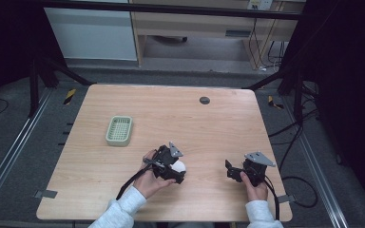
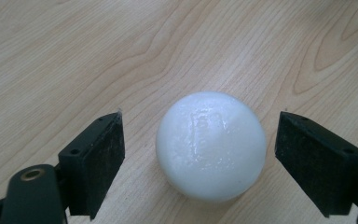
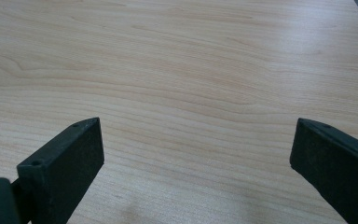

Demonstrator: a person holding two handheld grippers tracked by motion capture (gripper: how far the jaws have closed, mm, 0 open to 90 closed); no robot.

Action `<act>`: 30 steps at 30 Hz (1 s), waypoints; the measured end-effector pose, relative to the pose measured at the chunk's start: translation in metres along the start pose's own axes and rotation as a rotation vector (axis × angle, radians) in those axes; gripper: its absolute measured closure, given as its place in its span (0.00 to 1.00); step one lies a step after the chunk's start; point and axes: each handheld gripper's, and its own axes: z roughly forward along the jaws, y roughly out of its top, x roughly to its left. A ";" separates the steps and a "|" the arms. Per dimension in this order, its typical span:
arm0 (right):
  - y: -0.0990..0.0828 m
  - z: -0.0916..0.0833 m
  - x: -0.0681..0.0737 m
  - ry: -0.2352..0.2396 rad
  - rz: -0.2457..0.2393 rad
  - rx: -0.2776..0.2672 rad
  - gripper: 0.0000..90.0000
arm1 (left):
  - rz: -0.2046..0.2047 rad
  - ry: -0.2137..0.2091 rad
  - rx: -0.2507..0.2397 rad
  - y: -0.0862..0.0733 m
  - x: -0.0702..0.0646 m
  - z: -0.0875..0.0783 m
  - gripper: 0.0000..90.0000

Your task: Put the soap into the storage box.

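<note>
A white rounded lump, smooth like a soap bar or ball, rests on the wooden table. My left gripper stands open around it, one jaw on each side, with a gap on both sides. From the high view the white lump peeks out under the left gripper near the table's front middle. My right gripper is open over bare wood, nothing between its jaws. It sits at the front right, held by a hand.
A pale green slotted basket lies at the table's left middle. A small dark round disc is set in the table near the far edge. Cables trail off the right side of the table.
</note>
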 end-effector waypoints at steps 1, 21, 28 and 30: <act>0.000 0.000 0.000 0.000 -0.001 0.000 0.04 | -0.002 0.000 0.005 0.000 -0.001 0.001 0.17; 0.000 0.000 0.000 0.001 -0.001 0.001 0.04 | 0.014 -0.012 0.089 -0.001 -0.002 0.023 0.17; 0.000 0.000 0.000 0.003 0.000 0.004 0.03 | 0.011 -0.017 0.108 -0.002 -0.002 0.029 0.18; 0.000 0.000 0.000 0.001 -0.001 0.002 0.04 | 0.005 -0.022 0.111 -0.002 -0.001 0.030 0.19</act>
